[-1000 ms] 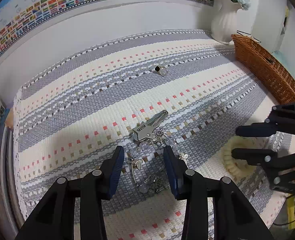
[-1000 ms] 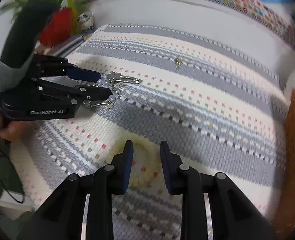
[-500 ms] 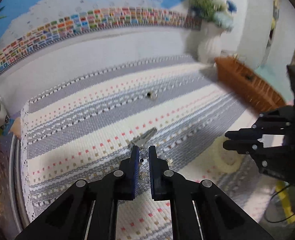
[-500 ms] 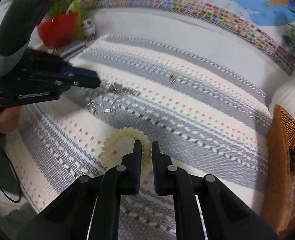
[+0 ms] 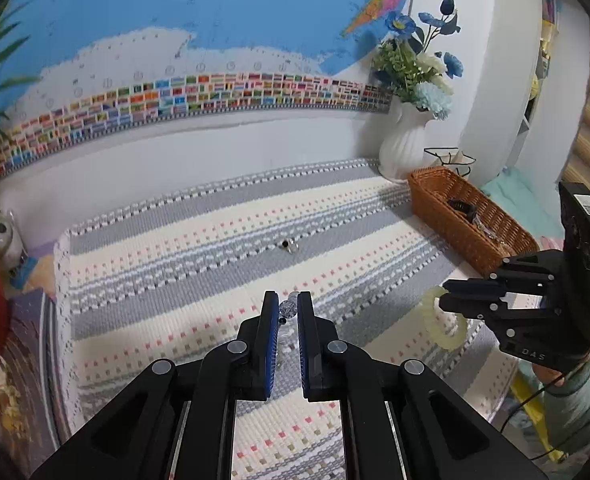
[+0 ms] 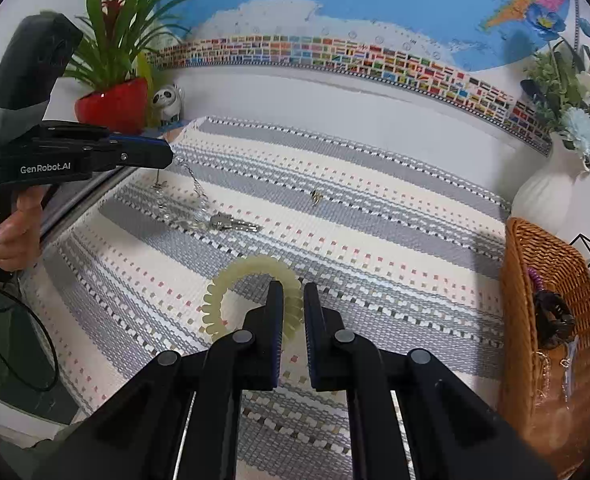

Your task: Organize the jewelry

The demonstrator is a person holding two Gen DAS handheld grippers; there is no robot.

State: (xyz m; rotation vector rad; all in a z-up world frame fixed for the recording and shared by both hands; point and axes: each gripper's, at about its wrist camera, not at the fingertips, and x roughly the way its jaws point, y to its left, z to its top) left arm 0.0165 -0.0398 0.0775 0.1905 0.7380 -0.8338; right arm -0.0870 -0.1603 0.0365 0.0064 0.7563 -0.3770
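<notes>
Both chains lifted, one ring (image 5: 289, 245), one basket (image 5: 469, 220)

home room | world map (image 5: 215, 20); flower vase (image 5: 405, 148); woven tablecloth (image 5: 175, 280); wicker basket (image 5: 467, 236)

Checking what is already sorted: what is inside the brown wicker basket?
Inside the brown wicker basket lie a dark hair claw, a purple beaded strand and thin silvery chains. Its near wall hides the bottom, so more could lie there.

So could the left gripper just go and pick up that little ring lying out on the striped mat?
Probably not right now. The path to the small black-stone ring looks clear, but the left gripper is shut on a clear beaded chain with a key.
</notes>
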